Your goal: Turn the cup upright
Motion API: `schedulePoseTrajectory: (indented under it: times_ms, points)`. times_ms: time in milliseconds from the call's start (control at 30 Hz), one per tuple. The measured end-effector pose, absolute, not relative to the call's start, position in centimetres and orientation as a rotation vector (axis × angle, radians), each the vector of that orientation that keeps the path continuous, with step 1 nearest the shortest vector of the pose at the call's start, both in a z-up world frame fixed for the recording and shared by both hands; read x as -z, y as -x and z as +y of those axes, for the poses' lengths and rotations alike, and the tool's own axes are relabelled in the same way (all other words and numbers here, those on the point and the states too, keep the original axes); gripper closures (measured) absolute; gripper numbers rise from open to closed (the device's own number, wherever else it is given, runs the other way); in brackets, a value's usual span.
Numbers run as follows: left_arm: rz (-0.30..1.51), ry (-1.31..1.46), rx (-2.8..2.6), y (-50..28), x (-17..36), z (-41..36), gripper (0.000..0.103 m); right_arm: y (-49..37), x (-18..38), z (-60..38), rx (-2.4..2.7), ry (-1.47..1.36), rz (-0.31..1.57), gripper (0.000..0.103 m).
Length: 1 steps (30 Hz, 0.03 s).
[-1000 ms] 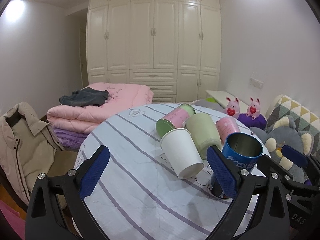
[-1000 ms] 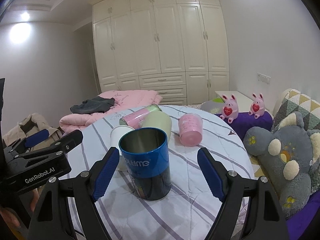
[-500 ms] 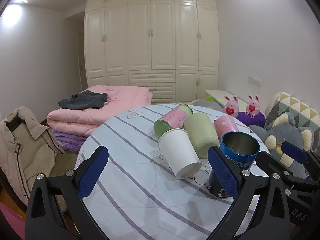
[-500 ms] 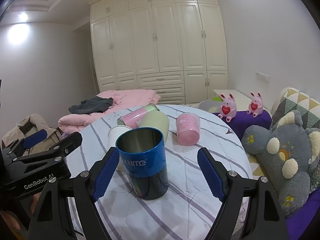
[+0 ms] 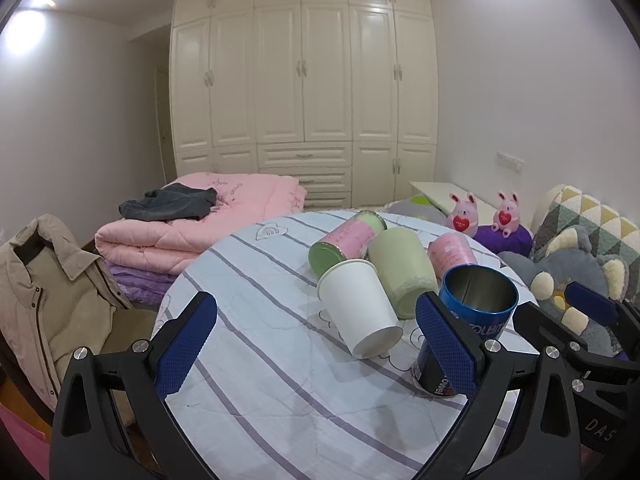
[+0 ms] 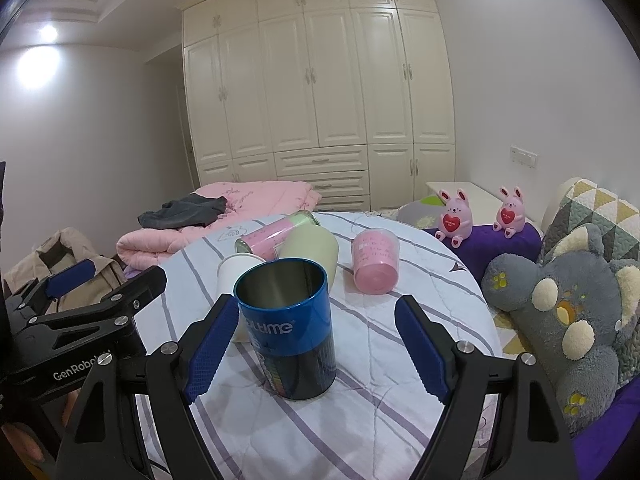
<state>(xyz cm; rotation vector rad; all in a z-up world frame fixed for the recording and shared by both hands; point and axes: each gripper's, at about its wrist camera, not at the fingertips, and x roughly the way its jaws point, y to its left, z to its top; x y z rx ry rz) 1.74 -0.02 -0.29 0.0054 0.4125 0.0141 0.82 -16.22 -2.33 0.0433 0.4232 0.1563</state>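
The blue can (image 6: 287, 320) is seen upright, mouth up, at the frame's lower centre on the striped table (image 6: 372, 412). The right gripper (image 6: 318, 344) is spread wide around it, gripping nothing. The left gripper (image 5: 316, 344) is likewise empty. Four cups behind remain lying down.

This is a bedroom in a home. A big white wardrobe (image 5: 304, 80) fills the back wall. A folded pink blanket (image 5: 208, 220) lies in front of it. Two pink toy bunnies (image 6: 480, 218) and a gray stuffed animal (image 6: 568, 308) sit nearby. A coat (image 5: 40, 300) hangs over a chair.
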Motion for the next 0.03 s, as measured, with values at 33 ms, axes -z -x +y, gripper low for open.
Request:
schedulePoseTrajectory:
  times_ms: [33]
  points:
    - [0.411, -0.004, -0.016, -1.72, 0.27, -0.02, 0.002, -0.82, 2.33, -16.21, -0.156, -0.042, 0.423, 0.021]
